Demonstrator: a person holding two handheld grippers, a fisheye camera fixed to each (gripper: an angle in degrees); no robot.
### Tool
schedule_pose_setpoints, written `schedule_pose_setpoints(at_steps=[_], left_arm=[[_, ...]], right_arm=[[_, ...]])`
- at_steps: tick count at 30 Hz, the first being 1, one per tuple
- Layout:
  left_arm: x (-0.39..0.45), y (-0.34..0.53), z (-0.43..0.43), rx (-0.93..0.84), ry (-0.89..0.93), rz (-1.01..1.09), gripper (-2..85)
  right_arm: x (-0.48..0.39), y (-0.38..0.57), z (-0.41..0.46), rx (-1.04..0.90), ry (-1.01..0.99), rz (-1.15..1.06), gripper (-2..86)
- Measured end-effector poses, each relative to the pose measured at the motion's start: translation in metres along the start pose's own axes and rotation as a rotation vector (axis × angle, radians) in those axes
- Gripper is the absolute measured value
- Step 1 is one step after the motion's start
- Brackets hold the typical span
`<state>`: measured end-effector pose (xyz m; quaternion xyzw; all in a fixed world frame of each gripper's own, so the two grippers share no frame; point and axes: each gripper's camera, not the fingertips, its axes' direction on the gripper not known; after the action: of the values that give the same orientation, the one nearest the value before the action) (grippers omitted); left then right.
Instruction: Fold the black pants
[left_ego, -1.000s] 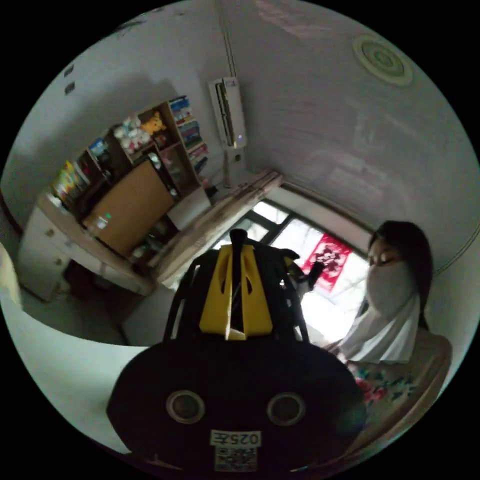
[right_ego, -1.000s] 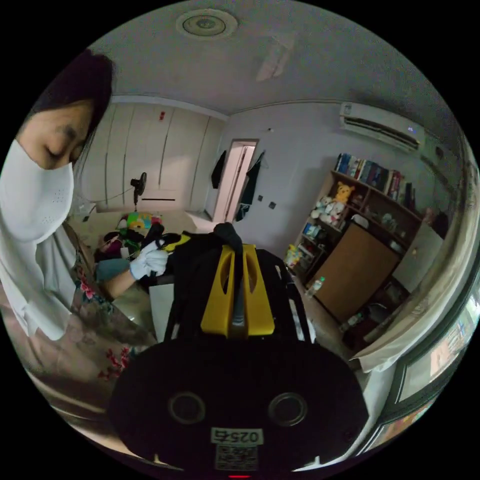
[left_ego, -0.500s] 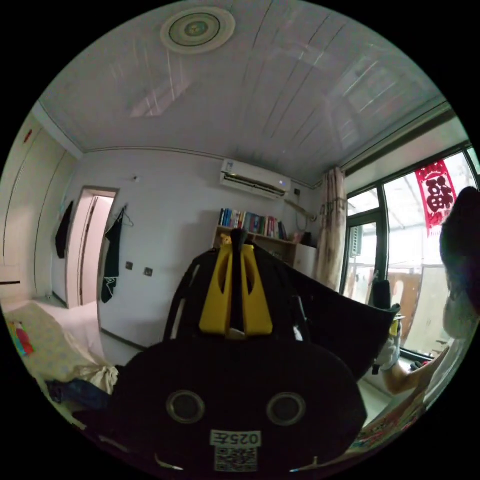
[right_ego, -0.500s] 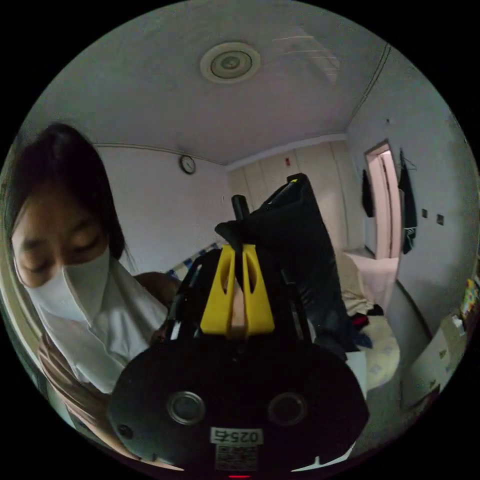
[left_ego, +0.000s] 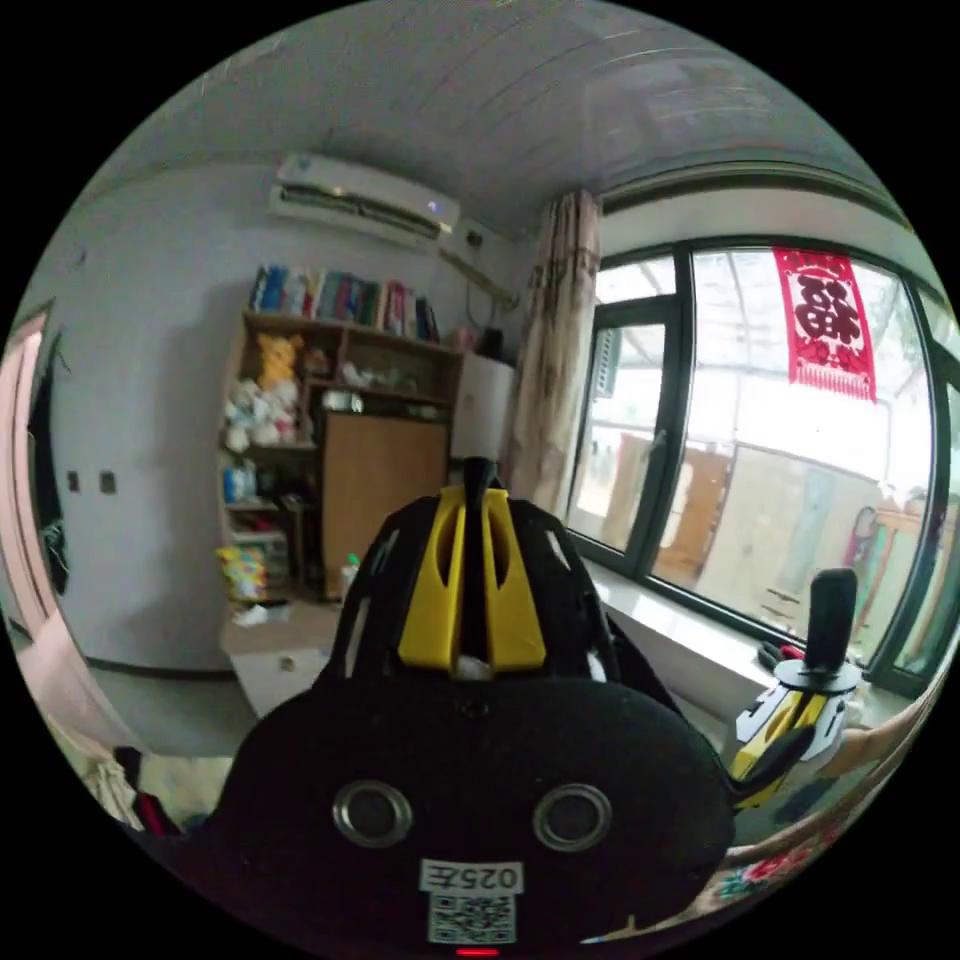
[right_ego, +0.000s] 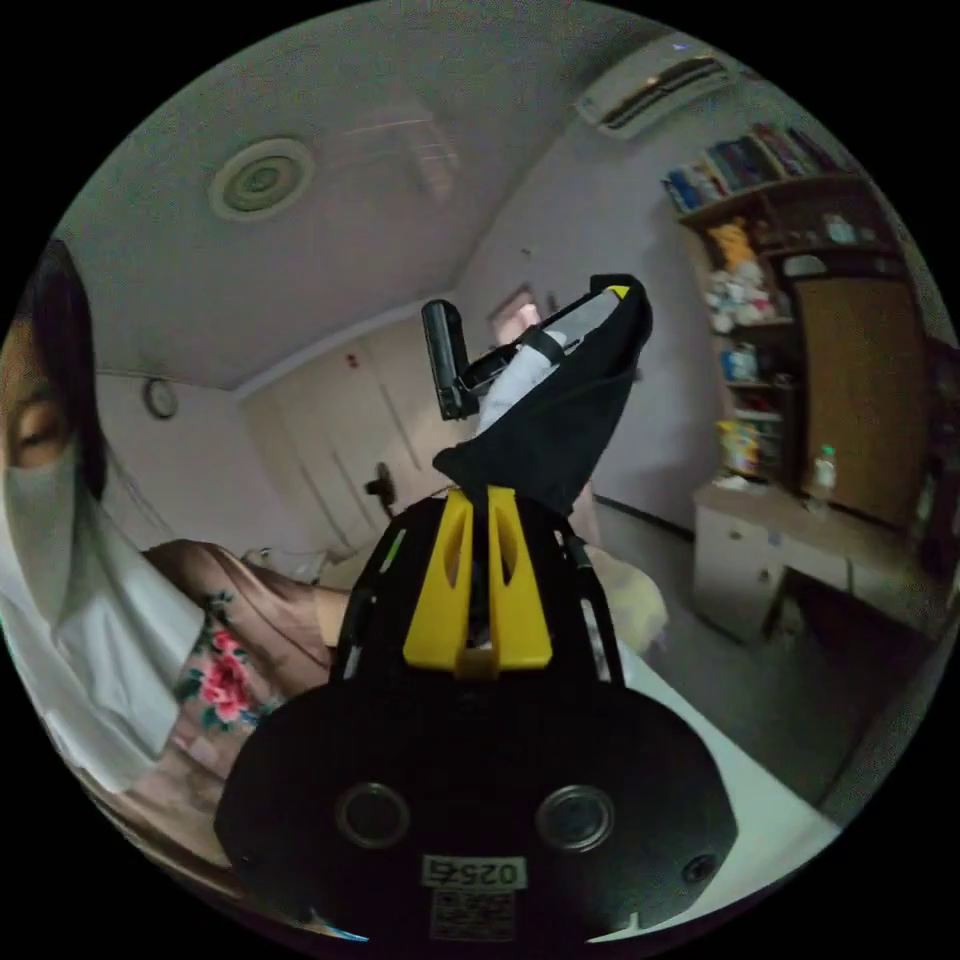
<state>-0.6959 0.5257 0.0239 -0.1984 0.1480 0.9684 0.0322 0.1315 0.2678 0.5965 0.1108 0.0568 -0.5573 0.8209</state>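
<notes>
Two views, both tipped up at ceiling and walls, so grippers are raised off any work surface. Room first: big window (left_ego: 770, 470) far right in the left gripper view, curtain (left_ego: 545, 350) beside it, bookshelf (left_ego: 330, 400) with toys and books far left of that, air conditioner (left_ego: 360, 205) above on the wall. Person (right_ego: 110, 600) sits near left in the right gripper view, floral top, turned toward the work. Black pants (right_ego: 560, 420) hang in the air between the two grippers, a stretched edge running from the right gripper (right_ego: 478, 500) up to the left gripper (right_ego: 520, 345), which shows far centre there with a gloved hand on it. Right gripper's yellow jaws stand closed with black cloth bunched at their tips, so pinching the pants. Left gripper (left_ego: 472, 480) in its own view has jaws pressed together with something dark between them at the tip; likely pants fabric, and cloth clearly drapes from it in the right gripper view. Right gripper (left_ego: 790, 720) also shows near right in the left gripper view, low, with a dark strip of cloth on it. Step in hand looks like lifting and spreading the garment before laying it down, fold itself not started. To do it well: keep both pinches firm, pull edge taut and level, lower evenly so cloth lands flat without twist. Left hand held higher than right, arms apart
</notes>
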Motion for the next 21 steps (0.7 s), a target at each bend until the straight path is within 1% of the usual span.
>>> schedule_pose_setpoints(at_steps=[1, 3, 4, 6, 7, 9, 10, 11, 12, 13, 15, 17, 19, 21], left_arm=[[0.004, 0.015, 0.027, -0.032, 0.038, -0.014, -1.5], [0.033, 0.081, 0.128, -0.166, 0.153, -0.092, -1.5], [0.044, 0.099, 0.151, -0.202, 0.174, -0.101, -1.5], [0.098, 0.171, 0.241, -0.375, 0.227, -0.112, -1.5], [0.112, 0.189, 0.262, -0.417, 0.234, -0.108, -1.5], [0.17, 0.263, 0.347, -0.637, 0.235, -0.066, -1.4], [0.183, 0.281, 0.366, -0.685, 0.243, -0.057, -1.4], [0.209, 0.315, 0.404, -0.775, 0.28, -0.045, -1.4], [0.231, 0.345, 0.438, -0.854, 0.316, -0.06, -1.4], [0.243, 0.358, 0.454, -0.89, 0.335, -0.065, -1.4], [0.287, 0.4, 0.512, -1.003, 0.39, -0.075, -1.4], [0.318, 0.419, 0.551, -1.072, 0.407, -0.073, -1.4], [0.348, 0.433, 0.587, -1.12, 0.4, -0.032, -1.4], [0.384, 0.454, 0.634, -1.213, 0.365, 0.07, -1.4]], right_arm=[[0.01, 0.013, -0.004, -0.005, 0.052, 0.022, -0.3], [0.046, 0.071, -0.022, -0.037, 0.211, 0.131, -0.3], [0.055, 0.088, -0.027, -0.052, 0.248, 0.163, -0.3], [0.089, 0.158, -0.049, -0.091, 0.405, 0.294, -0.2], [0.098, 0.177, -0.054, -0.099, 0.453, 0.329, -0.2], [0.139, 0.258, -0.076, -0.119, 0.606, 0.488, -0.2], [0.151, 0.279, -0.081, -0.133, 0.626, 0.547, -0.2], [0.174, 0.32, -0.092, -0.144, 0.652, 0.67, -0.1], [0.192, 0.359, -0.107, -0.127, 0.679, 0.772, -0.1], [0.2, 0.377, -0.116, -0.11, 0.695, 0.823, -0.1], [0.224, 0.443, -0.149, -0.046, 0.725, 1.018, -0.1], [0.237, 0.481, -0.17, -0.01, 0.724, 1.125, -0.2], [0.248, 0.507, -0.185, 0.009, 0.721, 1.164, -0.2], [0.267, 0.529, -0.19, -0.023, 0.707, 1.192, -0.2]])
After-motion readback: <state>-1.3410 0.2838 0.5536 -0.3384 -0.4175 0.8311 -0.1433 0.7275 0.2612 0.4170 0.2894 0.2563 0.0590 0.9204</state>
